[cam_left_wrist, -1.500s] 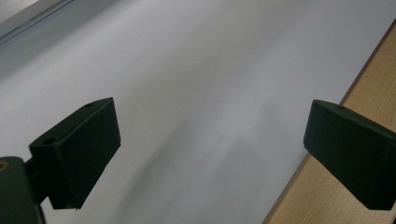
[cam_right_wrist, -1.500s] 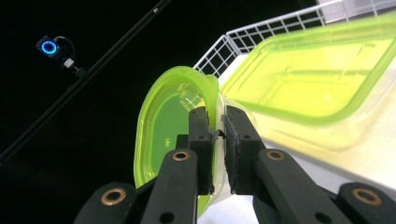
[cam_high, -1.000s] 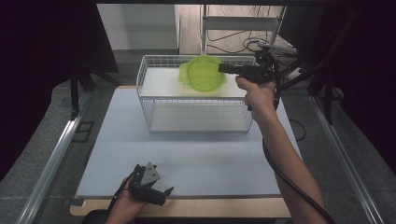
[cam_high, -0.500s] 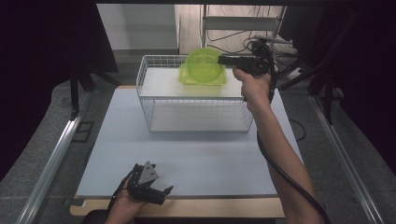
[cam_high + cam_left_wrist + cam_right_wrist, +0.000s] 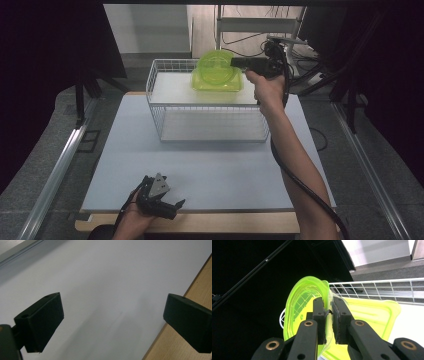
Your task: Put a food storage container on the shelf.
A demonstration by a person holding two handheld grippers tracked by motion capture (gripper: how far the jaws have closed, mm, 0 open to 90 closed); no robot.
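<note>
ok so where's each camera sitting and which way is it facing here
High view: above the person's side of the table, looking forward and down at the wire basket; both forearms enter from the bottom, with the left gripper near the front edge.
Left gripper view: rides the left gripper, looking down at the bare table; its two black jaws stand wide apart.
Right gripper view: rides the right gripper, looking along jaws clamped on the green bowl.
Shared: high and right gripper views both show the green bowl and the basket.
</note>
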